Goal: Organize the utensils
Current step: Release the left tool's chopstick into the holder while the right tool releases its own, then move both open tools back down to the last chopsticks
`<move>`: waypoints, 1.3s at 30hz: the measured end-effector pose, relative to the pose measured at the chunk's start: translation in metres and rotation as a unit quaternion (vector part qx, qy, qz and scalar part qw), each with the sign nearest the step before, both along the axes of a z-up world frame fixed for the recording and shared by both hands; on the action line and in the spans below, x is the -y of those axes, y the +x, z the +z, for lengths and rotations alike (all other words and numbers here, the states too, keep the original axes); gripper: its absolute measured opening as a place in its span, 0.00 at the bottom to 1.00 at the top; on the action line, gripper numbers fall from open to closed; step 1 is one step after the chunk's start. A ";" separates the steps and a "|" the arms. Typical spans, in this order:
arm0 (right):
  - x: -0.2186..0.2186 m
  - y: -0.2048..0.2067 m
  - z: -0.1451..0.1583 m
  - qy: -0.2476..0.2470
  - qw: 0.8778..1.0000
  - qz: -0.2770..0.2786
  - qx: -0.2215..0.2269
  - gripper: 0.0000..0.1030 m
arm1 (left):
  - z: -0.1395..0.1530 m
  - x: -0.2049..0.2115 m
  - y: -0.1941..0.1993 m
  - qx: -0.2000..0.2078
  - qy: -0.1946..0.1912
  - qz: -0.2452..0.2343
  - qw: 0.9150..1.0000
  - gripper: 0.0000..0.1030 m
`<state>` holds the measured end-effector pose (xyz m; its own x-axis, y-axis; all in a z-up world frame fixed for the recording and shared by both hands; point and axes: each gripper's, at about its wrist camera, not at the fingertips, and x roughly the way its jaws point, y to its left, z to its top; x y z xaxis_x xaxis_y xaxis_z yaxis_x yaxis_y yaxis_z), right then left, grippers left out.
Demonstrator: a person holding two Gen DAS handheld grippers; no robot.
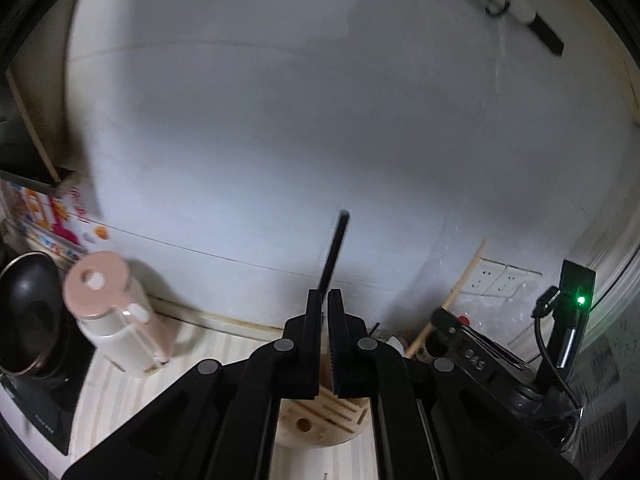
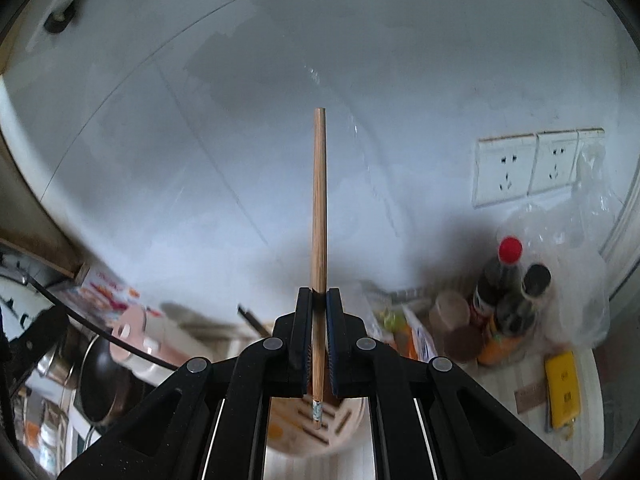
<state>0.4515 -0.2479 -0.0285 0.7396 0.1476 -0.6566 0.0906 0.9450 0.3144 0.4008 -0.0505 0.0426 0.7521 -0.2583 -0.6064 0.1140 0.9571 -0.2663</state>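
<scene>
In the left wrist view my left gripper [image 1: 325, 296] is shut on a thin black utensil [image 1: 335, 252] that sticks up and away past the fingertips. Below it stands a round wooden holder [image 1: 320, 420] with slots and a hole in its top. In the right wrist view my right gripper [image 2: 319, 294] is shut on a wooden chopstick [image 2: 319, 200] that points up at the wall. The chopstick's patterned lower end hangs just above the same slotted holder [image 2: 340, 428]. The chopstick [image 1: 466, 280] also shows at the right of the left wrist view.
A pink-lidded jug [image 1: 116, 312] and a black pan [image 1: 32, 320] on a cooktop [image 1: 44, 408] stand to the left. Sauce bottles [image 2: 500, 280], a plastic bag [image 2: 576, 288] and a yellow object [image 2: 563, 388] crowd the right corner under wall sockets [image 2: 528, 168]. A white tiled wall is close ahead.
</scene>
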 end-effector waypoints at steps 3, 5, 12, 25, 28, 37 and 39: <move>0.002 0.014 -0.012 0.002 1.000 -0.012 0.001 0.07 | -0.016 0.009 0.020 -0.015 0.001 -0.008 1.000 0.01; 0.003 0.021 -0.023 0.005 1.000 -0.018 -0.004 0.07 | -0.027 0.014 0.032 -0.028 0.002 -0.013 1.000 0.01; 0.004 0.030 -0.060 0.008 0.999 -0.018 -0.026 0.07 | -0.061 0.009 0.053 -0.066 0.005 -0.011 0.998 0.01; 0.011 0.013 -0.069 0.029 0.996 0.033 -0.073 0.46 | -0.086 -0.037 0.017 -0.095 0.063 0.062 0.992 0.74; 0.018 -0.006 -0.062 0.027 0.997 0.024 -0.074 0.50 | -0.096 -0.057 0.001 -0.089 0.061 0.086 0.990 0.93; 0.032 -0.071 -0.092 0.026 0.993 -0.009 -0.118 0.53 | -0.171 -0.072 -0.042 -0.150 0.130 0.099 0.975 1.00; 0.036 -0.084 -0.117 0.022 0.989 -0.017 -0.145 0.53 | -0.199 -0.070 -0.057 -0.179 0.151 0.091 0.968 1.00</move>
